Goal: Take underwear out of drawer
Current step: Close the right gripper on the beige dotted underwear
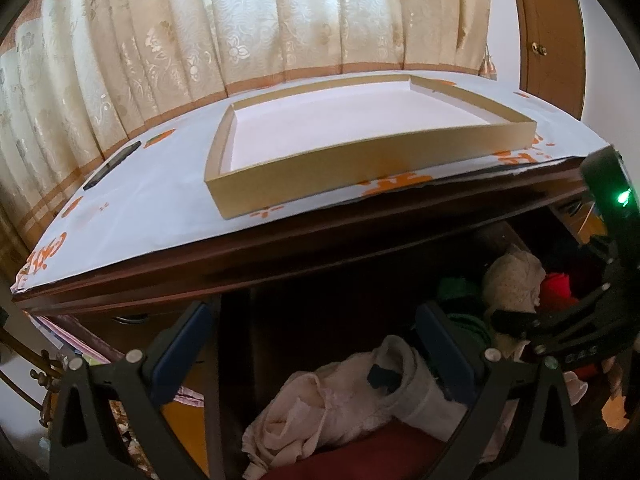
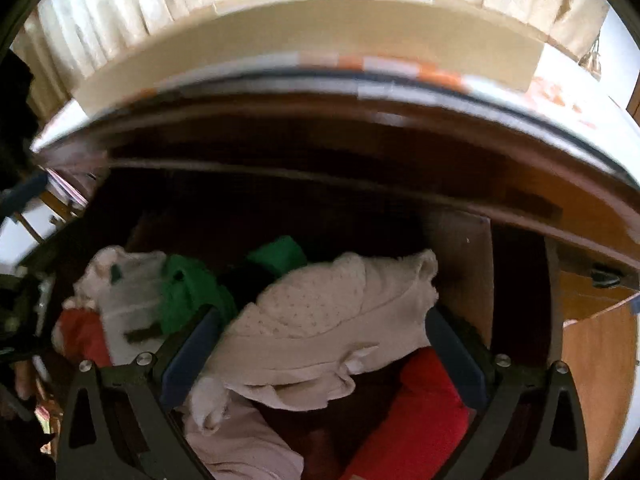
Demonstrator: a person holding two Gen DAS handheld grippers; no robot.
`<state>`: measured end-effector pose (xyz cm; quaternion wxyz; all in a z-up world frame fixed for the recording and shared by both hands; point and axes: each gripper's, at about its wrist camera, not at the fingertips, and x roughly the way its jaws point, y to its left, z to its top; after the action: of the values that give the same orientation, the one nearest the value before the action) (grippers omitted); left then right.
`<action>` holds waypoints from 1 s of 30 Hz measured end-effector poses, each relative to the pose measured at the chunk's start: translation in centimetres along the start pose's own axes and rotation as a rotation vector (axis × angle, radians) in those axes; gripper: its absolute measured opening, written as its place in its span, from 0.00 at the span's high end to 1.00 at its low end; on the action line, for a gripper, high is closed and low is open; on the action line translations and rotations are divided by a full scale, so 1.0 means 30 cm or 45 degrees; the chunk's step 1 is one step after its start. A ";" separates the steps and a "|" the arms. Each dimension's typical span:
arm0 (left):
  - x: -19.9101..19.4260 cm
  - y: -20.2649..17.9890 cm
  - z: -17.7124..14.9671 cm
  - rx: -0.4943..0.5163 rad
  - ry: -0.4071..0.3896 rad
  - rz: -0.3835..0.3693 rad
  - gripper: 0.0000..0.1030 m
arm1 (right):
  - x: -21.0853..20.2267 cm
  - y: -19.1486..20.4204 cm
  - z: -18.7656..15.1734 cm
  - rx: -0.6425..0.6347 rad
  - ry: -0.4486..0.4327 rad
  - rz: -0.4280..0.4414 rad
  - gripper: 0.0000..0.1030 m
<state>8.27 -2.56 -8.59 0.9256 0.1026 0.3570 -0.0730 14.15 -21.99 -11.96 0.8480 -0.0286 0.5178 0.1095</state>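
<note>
The open drawer of a dark wooden dresser holds several garments. In the left wrist view my left gripper is open above a pale pink underwear piece at the drawer's left end. The right gripper shows at the right edge there, over a dotted cream piece. In the right wrist view my right gripper is open, its blue-padded fingers on either side of that dotted cream underwear. Green and red garments lie beside it.
A shallow cardboard tray sits empty on the dresser top, on white paper with orange print. A dark phone-like object lies at the top's left. Curtains hang behind. The dresser's top edge overhangs the drawer.
</note>
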 end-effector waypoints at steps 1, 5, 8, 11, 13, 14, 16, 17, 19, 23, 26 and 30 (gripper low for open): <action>0.001 0.002 -0.001 -0.003 0.002 -0.002 0.00 | 0.007 0.001 -0.002 -0.002 0.008 -0.008 0.00; 0.002 0.001 -0.001 0.001 0.010 -0.016 0.00 | 0.010 -0.008 -0.002 0.005 0.016 -0.048 0.00; 0.003 -0.006 -0.001 0.024 0.012 -0.031 0.00 | 0.023 -0.039 -0.013 0.033 0.060 -0.016 0.05; 0.008 -0.022 0.001 0.038 0.022 -0.048 0.00 | 0.034 -0.059 -0.022 0.026 0.094 0.002 0.20; 0.008 -0.038 0.002 0.053 0.024 -0.054 0.00 | 0.054 -0.067 -0.022 0.026 0.138 0.042 0.24; 0.007 -0.048 0.004 0.063 0.025 -0.057 0.00 | 0.067 -0.075 -0.020 0.031 0.160 0.061 0.25; 0.002 -0.061 0.007 0.078 0.026 -0.068 0.00 | 0.080 -0.087 -0.022 0.031 0.175 0.089 0.32; -0.001 -0.070 0.009 0.089 0.025 -0.078 0.00 | 0.078 -0.085 -0.024 0.012 0.171 0.109 0.38; -0.004 -0.082 0.009 0.109 0.027 -0.089 0.00 | 0.083 -0.086 -0.024 -0.009 0.175 0.155 0.62; 0.000 -0.119 0.013 0.151 0.042 -0.134 0.00 | 0.037 -0.122 -0.040 -0.004 0.092 0.175 0.71; 0.012 -0.156 0.015 0.203 0.064 -0.156 0.00 | -0.009 -0.149 -0.060 0.003 0.030 0.172 0.75; 0.036 -0.219 0.022 0.263 0.112 -0.218 0.00 | -0.046 -0.192 -0.090 0.036 -0.013 0.154 0.75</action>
<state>8.13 -9.15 -9.76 0.8839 0.1695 0.3953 -0.1835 12.43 -28.27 -12.37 0.8428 0.0152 0.5157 0.1533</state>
